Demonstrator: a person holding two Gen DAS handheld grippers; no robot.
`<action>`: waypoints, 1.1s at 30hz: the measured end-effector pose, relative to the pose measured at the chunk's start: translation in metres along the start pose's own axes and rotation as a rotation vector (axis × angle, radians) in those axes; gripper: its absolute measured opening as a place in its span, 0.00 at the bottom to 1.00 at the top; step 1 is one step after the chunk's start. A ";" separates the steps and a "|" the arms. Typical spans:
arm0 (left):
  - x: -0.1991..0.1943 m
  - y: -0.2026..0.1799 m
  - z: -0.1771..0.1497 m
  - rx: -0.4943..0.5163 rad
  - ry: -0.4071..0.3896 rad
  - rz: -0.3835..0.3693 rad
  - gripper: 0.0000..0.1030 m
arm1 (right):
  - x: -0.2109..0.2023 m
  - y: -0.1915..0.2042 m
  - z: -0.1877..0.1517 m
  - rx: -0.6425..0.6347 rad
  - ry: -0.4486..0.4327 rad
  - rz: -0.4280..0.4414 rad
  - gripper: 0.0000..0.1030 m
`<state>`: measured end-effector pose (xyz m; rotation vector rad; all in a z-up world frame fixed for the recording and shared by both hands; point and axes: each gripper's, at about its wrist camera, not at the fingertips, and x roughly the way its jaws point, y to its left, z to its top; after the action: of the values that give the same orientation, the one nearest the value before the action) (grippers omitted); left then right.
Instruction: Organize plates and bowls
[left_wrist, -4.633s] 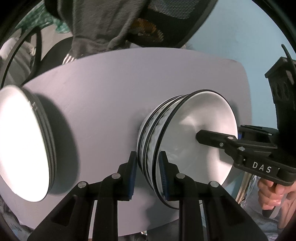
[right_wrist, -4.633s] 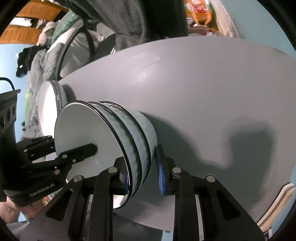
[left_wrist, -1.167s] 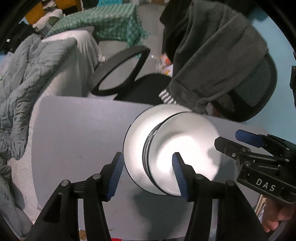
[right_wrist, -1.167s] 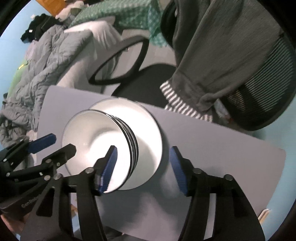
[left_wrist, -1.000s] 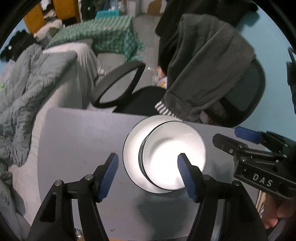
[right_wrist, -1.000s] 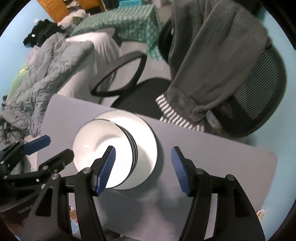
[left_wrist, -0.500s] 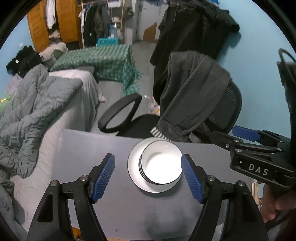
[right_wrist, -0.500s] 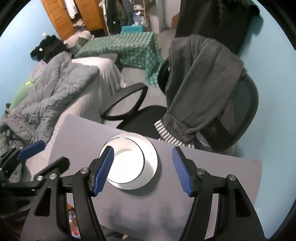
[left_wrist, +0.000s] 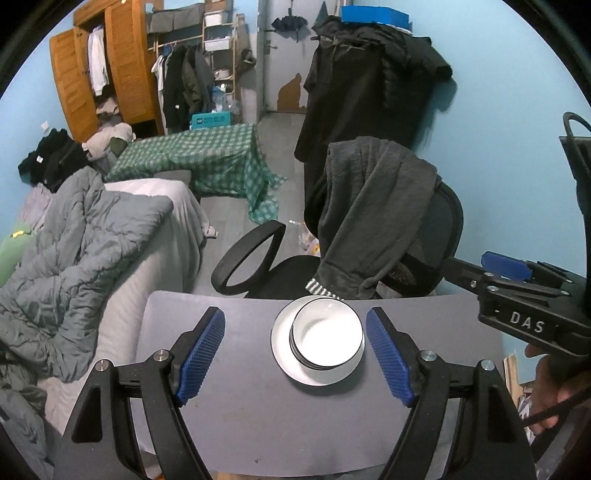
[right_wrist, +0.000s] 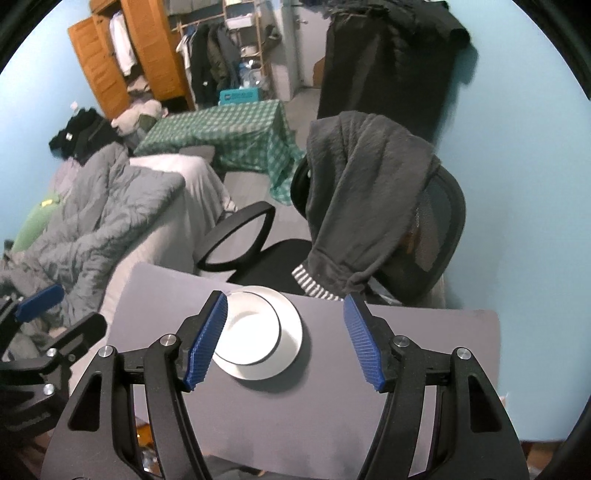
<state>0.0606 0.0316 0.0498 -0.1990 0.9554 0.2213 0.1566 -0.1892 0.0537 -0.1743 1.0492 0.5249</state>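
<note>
1. A stack of bowls (left_wrist: 327, 334) sat nested on the white plates (left_wrist: 284, 354) near the far edge of the grey bench (left_wrist: 258, 424), close to the office chair (left_wrist: 424, 236). With bowls inside one another and plates beneath, the dishes took up one spot on the bench, which looked like the tidy pile the task called for.

2. The left gripper (left_wrist: 295, 354) hung above the bench with its blue fingers (left_wrist: 201, 354) spread wide. Its jaws had just been opening and nothing lay between them; the stack only showed in the gap from far below.

3. The right gripper (right_wrist: 284, 341) also hovered clear of the dishes, its fingers (right_wrist: 362, 349) apart and empty. From its camera, the stack (right_wrist: 255, 338) appeared partly behind the left-hand finger. Both tools held nothing, which suggested the sorting was finished or nearly so.

4. A dark grey garment (left_wrist: 373, 214) hung over the chair back, clear of the dishes.

5. The letters "DAS" (left_wrist: 526, 323) were readable in white on the body of the right gripper as seen from the left camera. Faint raised lettering on the left gripper's body in the right camera was too dim to read.
</note>
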 end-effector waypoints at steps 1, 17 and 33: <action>-0.001 0.000 0.000 0.005 0.000 0.001 0.79 | -0.003 -0.001 -0.001 0.009 -0.002 -0.001 0.63; 0.002 0.020 -0.013 -0.037 0.056 -0.051 0.79 | -0.019 0.005 -0.016 0.055 -0.004 -0.033 0.63; -0.002 0.031 -0.014 -0.056 0.046 -0.074 0.79 | -0.019 0.009 -0.018 0.064 -0.002 -0.036 0.63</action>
<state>0.0405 0.0580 0.0414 -0.2915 0.9862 0.1768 0.1308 -0.1948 0.0624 -0.1358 1.0575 0.4578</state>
